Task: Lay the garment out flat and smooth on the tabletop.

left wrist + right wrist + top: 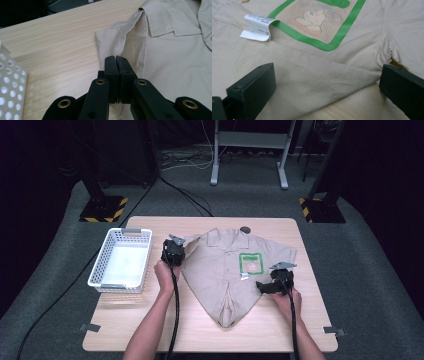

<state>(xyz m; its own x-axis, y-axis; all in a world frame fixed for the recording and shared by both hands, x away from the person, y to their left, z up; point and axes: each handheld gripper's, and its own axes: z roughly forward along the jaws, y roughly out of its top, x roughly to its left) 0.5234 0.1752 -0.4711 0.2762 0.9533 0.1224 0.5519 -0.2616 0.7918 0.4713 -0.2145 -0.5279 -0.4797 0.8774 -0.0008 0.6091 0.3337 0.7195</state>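
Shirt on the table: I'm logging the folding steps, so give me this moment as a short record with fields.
garment: beige shirt, lying on the table, lower part folded to a point
patch: green-bordered mesh patch, white tag beside it
left hand-held gripper: shut, at the shirt's sleeve
right hand-held gripper: open, over the shirt's side edge
basket: white, left of the shirt

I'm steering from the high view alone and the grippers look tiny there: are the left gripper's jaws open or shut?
Observer: Shut; the left gripper has its jaws pressed together at the shirt sleeve's fold.
Operator: And the right one?
Observer: The right gripper is open, jaws wide apart over the shirt's side edge.
Operator: Anything near it?
Observer: A folded white label bears print, beside the green-framed mesh patch.
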